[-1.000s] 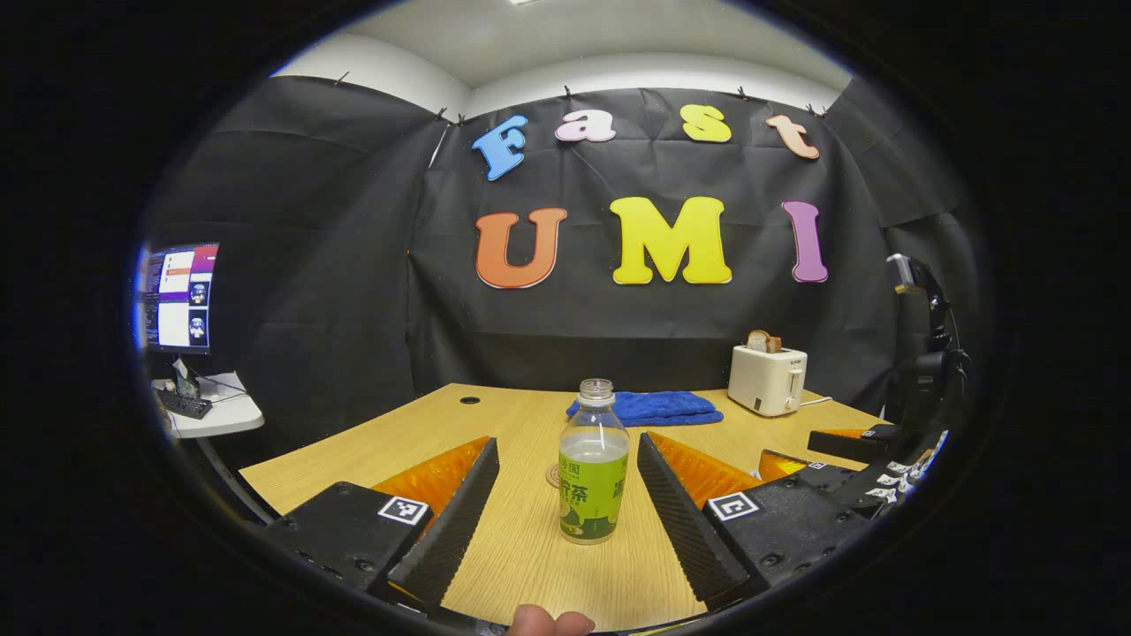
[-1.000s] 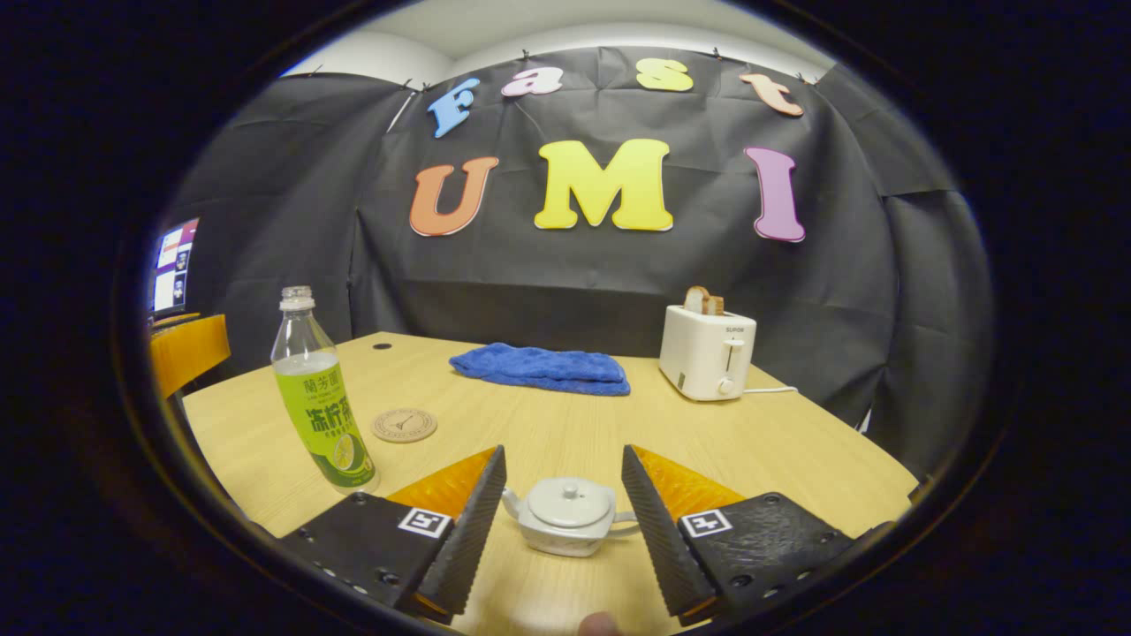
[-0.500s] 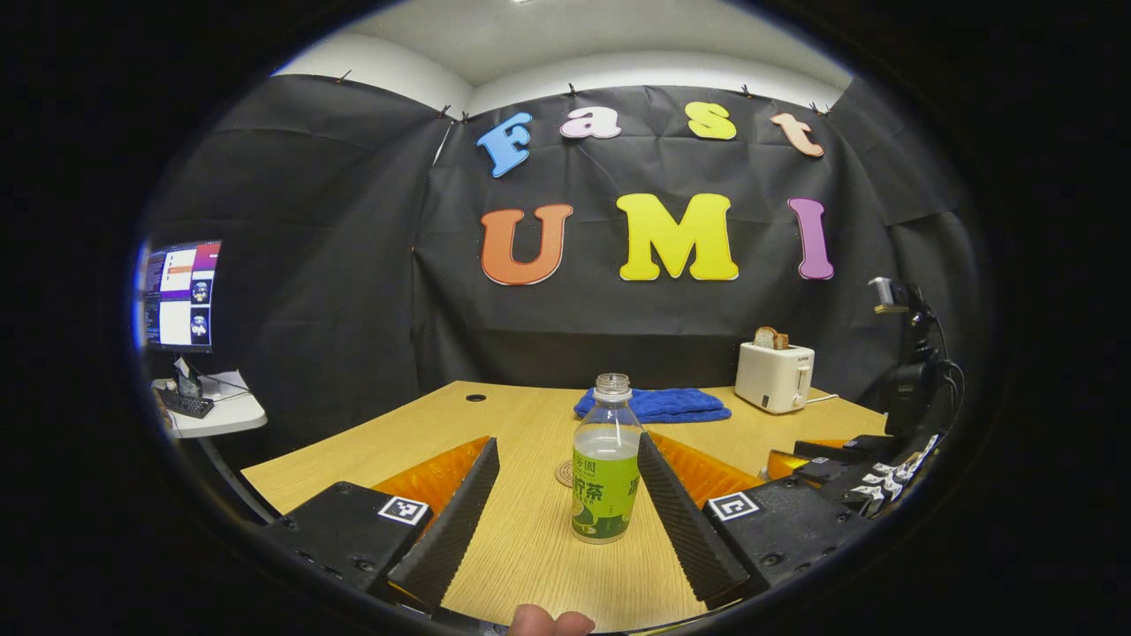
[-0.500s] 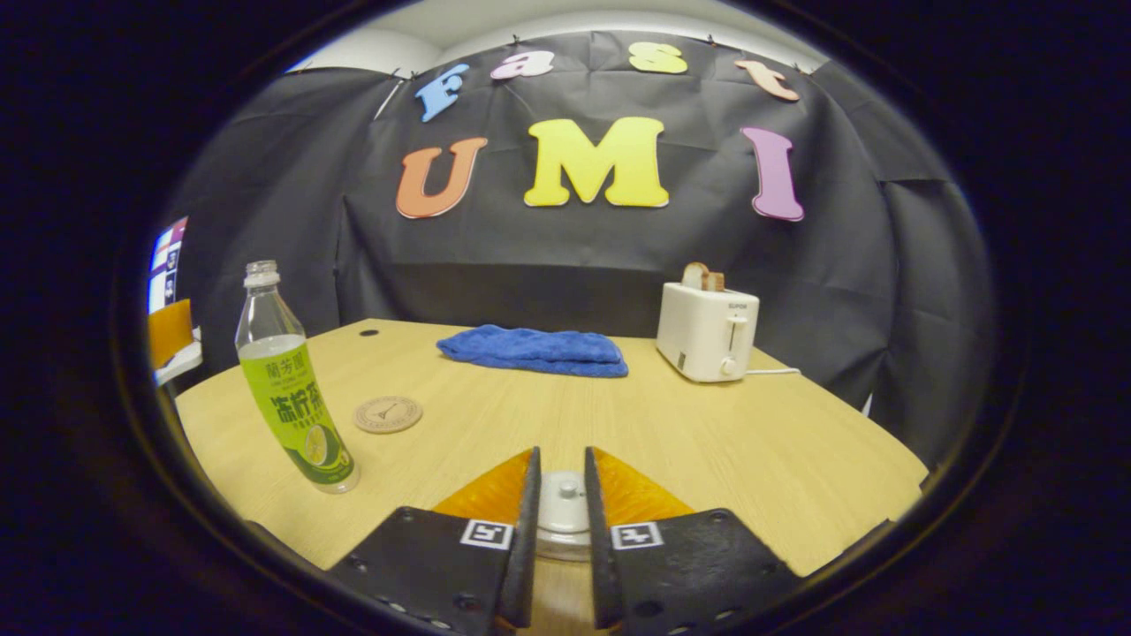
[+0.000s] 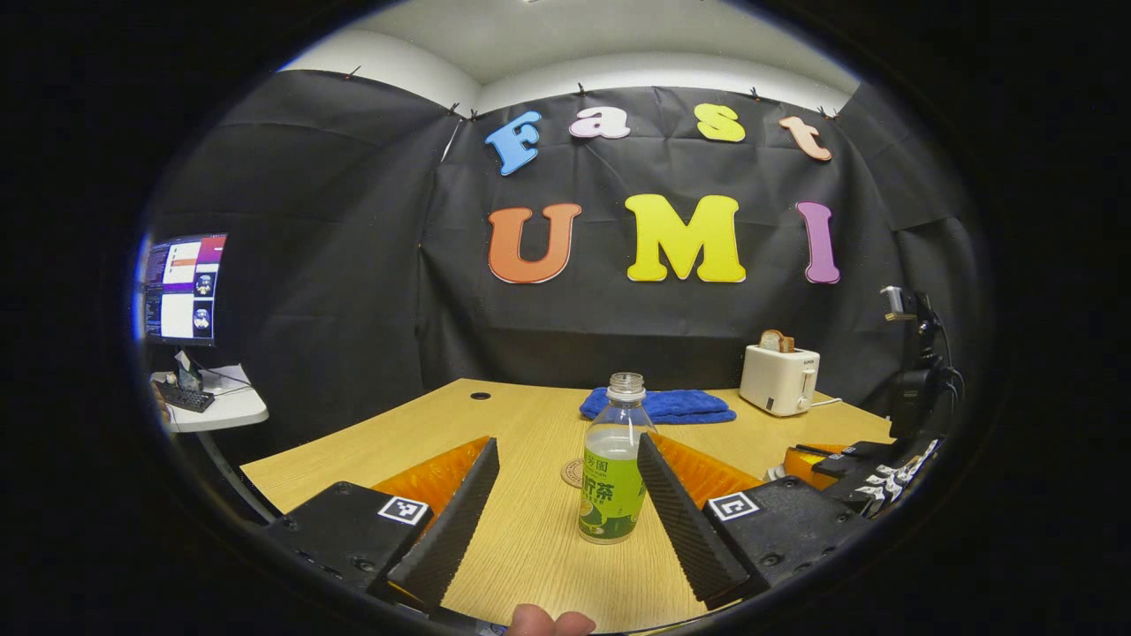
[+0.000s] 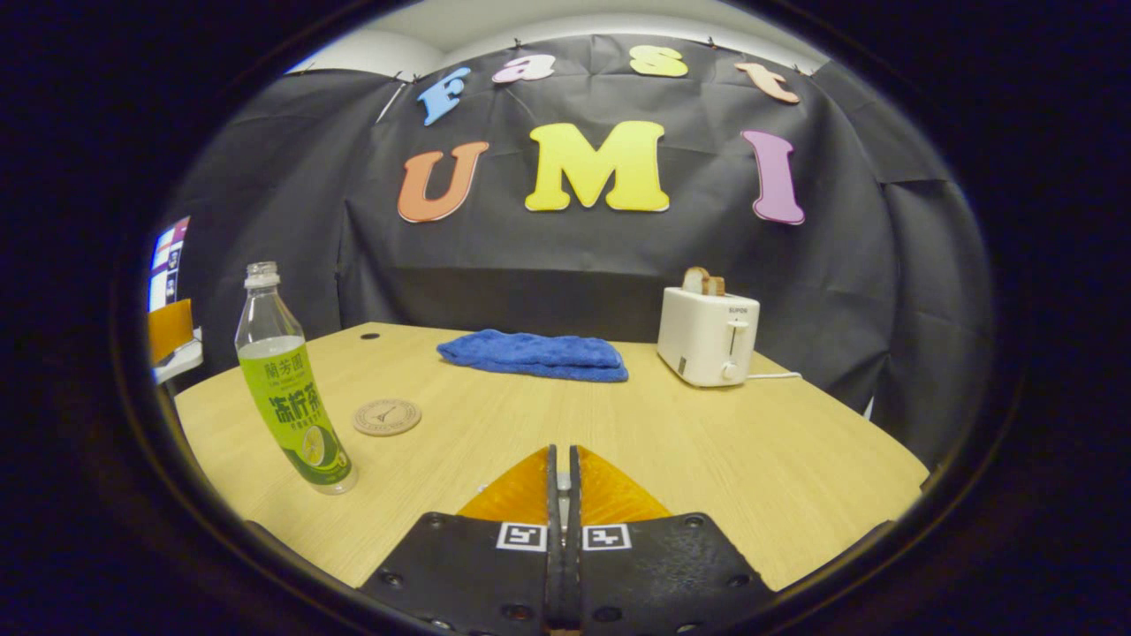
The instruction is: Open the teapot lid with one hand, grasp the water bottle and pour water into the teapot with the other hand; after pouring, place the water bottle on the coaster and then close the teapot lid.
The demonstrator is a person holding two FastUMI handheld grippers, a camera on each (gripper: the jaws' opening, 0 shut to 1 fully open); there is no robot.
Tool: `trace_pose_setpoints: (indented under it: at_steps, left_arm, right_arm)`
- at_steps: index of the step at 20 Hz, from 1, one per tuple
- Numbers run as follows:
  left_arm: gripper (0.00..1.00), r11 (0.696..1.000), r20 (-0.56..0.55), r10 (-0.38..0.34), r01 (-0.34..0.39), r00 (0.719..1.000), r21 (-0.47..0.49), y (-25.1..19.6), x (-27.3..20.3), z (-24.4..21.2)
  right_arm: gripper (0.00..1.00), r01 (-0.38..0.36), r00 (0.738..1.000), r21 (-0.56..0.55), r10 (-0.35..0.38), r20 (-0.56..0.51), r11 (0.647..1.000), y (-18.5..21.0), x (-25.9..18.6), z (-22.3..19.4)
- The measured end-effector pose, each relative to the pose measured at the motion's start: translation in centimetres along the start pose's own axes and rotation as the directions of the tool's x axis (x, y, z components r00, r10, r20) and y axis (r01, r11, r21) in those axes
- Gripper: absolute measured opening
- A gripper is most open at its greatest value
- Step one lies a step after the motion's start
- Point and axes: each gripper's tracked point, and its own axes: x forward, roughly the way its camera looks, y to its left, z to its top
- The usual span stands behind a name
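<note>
The right gripper has closed since a second ago: its fingers stood wide on either side of the teapot, narrowed half a second ago, and now stand almost together with a sliver of pale lid knob pinched between them. The teapot body lies beneath and behind the fingers, hidden. Judgement: the lid is gripped but not yet lifted, so the opening step is about to begin.

The left gripper is spread wide, holding nothing. The water bottle now stands between its fingers, close against the right-hand finger and well apart from the left-hand one; a second ago it stood nearer the middle of the gap. Judgement: the gripper needs centring before it closes.

The bottle stands upright on the table, long axis vertical, uncapped mouth pointing up. The coaster lies flat just beyond the bottle, partly behind it, ahead of the left gripper's fingers.
</note>
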Motion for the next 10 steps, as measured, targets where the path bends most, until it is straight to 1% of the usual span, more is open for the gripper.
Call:
trace_pose_setpoints:
  at_steps: [4, 10]
  left_arm:
    - [0.99, 1.0, 0.004, 0.006, -0.006, 1.0, -0.002, 0.3, 0.0, 0.3]
    - [0.99, 1.0, -0.002, -0.028, 0.028, 1.0, 0.007, 0.3, 1.0, 1.0]
  right_arm:
    - [0.0, -0.018, 0.998, -0.005, 0.018, 0.053, 1.0, -0.2, -0.6, 2.1]
    - [0.0, -0.043, 0.997, -0.008, 0.043, 0.07, 0.999, -1.3, -1.7, 3.9]
